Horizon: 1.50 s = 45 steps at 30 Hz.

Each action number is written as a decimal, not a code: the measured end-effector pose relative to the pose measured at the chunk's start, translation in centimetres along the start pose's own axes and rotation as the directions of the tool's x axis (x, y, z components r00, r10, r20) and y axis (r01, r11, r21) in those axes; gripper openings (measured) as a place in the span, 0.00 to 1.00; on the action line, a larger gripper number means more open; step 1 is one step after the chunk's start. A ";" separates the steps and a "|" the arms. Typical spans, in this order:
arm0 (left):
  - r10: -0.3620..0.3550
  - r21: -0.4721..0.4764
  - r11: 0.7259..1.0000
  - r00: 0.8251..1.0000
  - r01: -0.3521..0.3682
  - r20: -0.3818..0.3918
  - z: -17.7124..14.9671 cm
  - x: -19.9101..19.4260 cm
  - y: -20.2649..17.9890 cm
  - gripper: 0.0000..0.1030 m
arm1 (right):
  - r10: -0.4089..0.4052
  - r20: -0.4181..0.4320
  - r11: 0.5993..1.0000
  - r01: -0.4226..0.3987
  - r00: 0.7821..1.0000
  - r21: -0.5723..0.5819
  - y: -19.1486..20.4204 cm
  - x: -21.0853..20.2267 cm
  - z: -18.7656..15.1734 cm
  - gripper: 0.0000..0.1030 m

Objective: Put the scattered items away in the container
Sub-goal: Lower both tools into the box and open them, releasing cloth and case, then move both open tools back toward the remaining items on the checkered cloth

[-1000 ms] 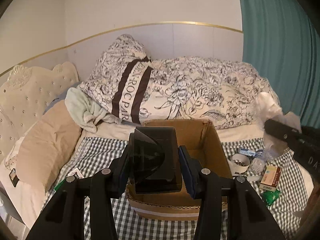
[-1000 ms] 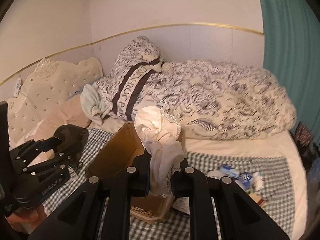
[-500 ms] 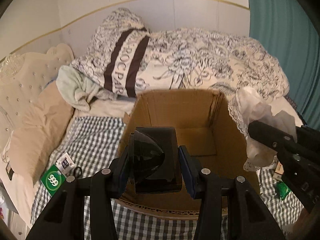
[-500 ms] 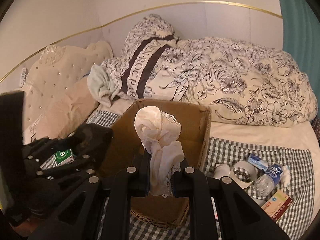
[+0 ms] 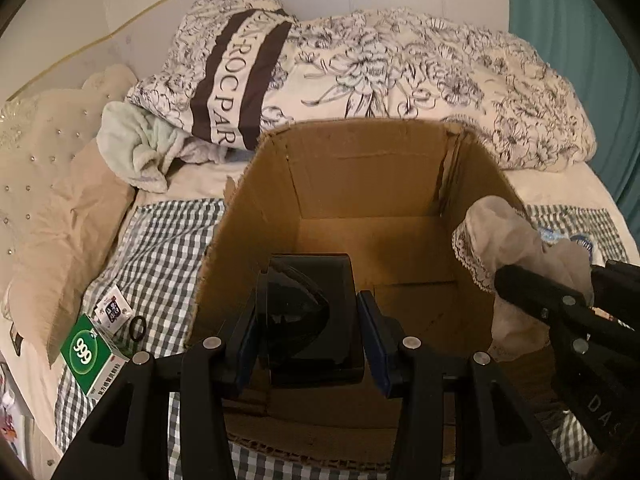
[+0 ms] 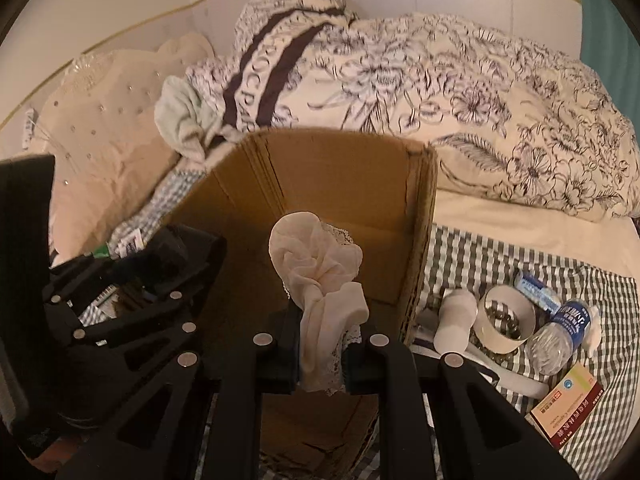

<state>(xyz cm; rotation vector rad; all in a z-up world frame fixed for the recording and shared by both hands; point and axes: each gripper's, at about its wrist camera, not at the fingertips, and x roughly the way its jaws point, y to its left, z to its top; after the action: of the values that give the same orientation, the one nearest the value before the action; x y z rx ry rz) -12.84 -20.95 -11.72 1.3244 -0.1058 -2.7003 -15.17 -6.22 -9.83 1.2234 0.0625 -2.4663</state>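
Checked bedspread [image 5: 160, 240] carrying an open cardboard box [image 5: 360, 184].
My left gripper [image 5: 308, 332] is clamping a glossy black case [image 5: 312, 320]; my right gripper [image 6: 320, 348] is pinching cream lace-edged cloth [image 6: 316, 256].

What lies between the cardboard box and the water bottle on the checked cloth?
In the right wrist view, a white cup on its side and a white ring lie between box and bottle.

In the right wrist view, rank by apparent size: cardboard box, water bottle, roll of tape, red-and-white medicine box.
1. Cardboard box, by far the largest.
2. Red-and-white medicine box, though it lies nearest the camera and is cut by the frame edge.
3. Water bottle and roll of tape look about alike; not ranked.
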 end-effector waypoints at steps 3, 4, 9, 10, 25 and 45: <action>0.000 0.001 1.000 1.000 0.000 -0.010 -0.3 0.4 -0.1 0.45 | 0.007 -0.045 1.000 -0.007 0.999 0.004 -0.2 1.1 -0.6 0.14; 0.001 0.000 1.000 1.000 -0.001 -0.014 -0.4 0.6 -0.1 0.45 | 0.005 -0.054 1.000 -0.005 0.999 -0.005 0.0 1.3 -0.8 0.14; 0.007 -0.003 1.000 1.000 -0.007 -0.016 -0.5 0.7 -0.1 0.45 | 0.011 -0.053 0.999 -0.013 0.999 -0.035 0.6 1.2 -1.0 0.16; 0.010 -0.001 1.000 1.000 -0.010 -0.011 -0.5 0.6 0.0 0.47 | 0.013 -0.048 0.999 -0.015 0.999 -0.035 0.7 1.1 -1.0 0.16; 0.067 -0.057 0.997 0.993 -0.061 0.102 0.8 -3.8 1.4 0.79 | 0.012 0.090 0.999 -0.015 0.996 0.036 -0.2 -3.0 -0.1 0.56; 0.043 -0.115 0.993 0.965 -0.014 0.260 0.7 -11.1 0.1 0.93 | -0.068 0.266 0.995 0.047 0.962 0.088 -4.1 -11.4 -1.9 0.71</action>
<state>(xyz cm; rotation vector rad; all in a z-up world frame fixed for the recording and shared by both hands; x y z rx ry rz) -6.67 -19.43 -2.58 0.9229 0.0021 -2.7961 -8.97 1.66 -2.71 0.9177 -0.0770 -2.6858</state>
